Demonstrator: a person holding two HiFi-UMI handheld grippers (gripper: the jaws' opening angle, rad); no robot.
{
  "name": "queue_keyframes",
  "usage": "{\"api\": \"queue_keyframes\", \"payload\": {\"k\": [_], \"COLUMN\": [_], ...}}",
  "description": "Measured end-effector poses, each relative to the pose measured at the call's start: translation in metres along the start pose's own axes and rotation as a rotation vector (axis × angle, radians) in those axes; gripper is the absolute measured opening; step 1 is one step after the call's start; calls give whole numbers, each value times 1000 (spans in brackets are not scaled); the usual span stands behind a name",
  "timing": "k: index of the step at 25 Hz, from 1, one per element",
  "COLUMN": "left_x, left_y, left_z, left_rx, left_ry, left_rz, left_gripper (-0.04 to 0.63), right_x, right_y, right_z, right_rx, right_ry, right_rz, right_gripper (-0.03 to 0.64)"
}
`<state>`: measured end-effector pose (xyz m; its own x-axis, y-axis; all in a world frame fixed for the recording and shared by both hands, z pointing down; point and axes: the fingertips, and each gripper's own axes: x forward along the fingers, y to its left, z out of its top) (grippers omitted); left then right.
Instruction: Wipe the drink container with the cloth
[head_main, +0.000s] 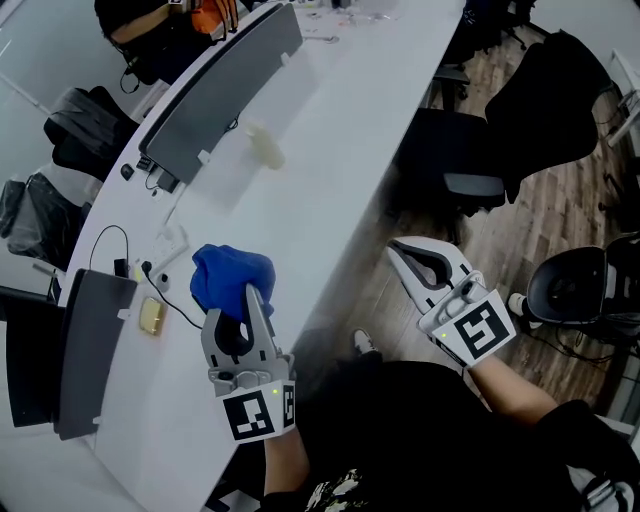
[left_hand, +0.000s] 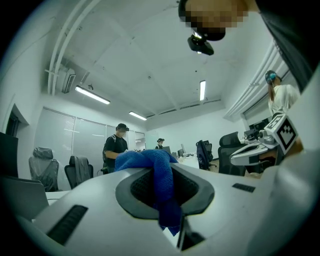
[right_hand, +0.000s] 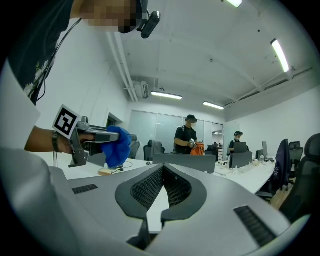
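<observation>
Blue cloth (head_main: 230, 280), bunched into a loose wad, sits in the left gripper (head_main: 250, 302), whose two jaws are pressed together on a fold of it; in the left gripper view the fabric runs down through the dark pad opening and a tail hangs out below. The right gripper (head_main: 400, 250) has its jaws fully together with nothing between them, and it is held out past the edge of the white table (head_main: 340, 170), over the wood floor (head_main: 565, 215). The left gripper is over the table's near end. Further along the top, well apart from the cloth, lies a pale object (head_main: 265, 145), too blurred to say for sure whether it is the drink container. The markings that show are the black-and-white square patterns on each gripper's cube (head_main: 250, 413); they are codes, not words. A grey divider panel (head_main: 220, 90) stands along the table's left side, with black cables (head_main: 172, 300) and a small yellowish block (head_main: 152, 316) beside it. Black office chairs (head_main: 545, 105) stand on the floor to the right. In the right gripper view a standing person (right_hand: 187, 135) in dark clothes and a cap holds something orange (right_hand: 198, 148) behind a low screen.
</observation>
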<state>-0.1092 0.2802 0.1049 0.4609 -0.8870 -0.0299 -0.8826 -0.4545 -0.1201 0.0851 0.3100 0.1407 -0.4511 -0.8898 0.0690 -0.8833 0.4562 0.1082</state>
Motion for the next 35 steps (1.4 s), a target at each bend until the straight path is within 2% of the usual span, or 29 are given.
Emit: {"api": "queue_keyframes", "payload": {"k": [6,10,16,21,28,35], "left_x": [24,36,51,63,90,136], "left_y": [16,15,15,28,31,17], "left_z": [-5,-17,-27,-34,-29,-26], "left_rx": [-4,-17,-26,-40,-7,5], "left_ry": [-29,-26,2,27,35,45], "left_rz": [-60,-109,-127,-61,39,138], "left_gripper": [41,41,41,41,41,41], "right_x": [23,28,37,62,105,139], "right_y": [-1,-3,-11,-22,-52,-100], "right_z": [0,-12,-17,-22,-24,-18], "right_rx": [-16,-13,6,7,4,14], "right_ry": [-9,34,41,40,21,-2], "right_rz": [-54,-93,-88,-30,90,203], "right_gripper": [-2,-2,-2,-2,-2,-2]}}
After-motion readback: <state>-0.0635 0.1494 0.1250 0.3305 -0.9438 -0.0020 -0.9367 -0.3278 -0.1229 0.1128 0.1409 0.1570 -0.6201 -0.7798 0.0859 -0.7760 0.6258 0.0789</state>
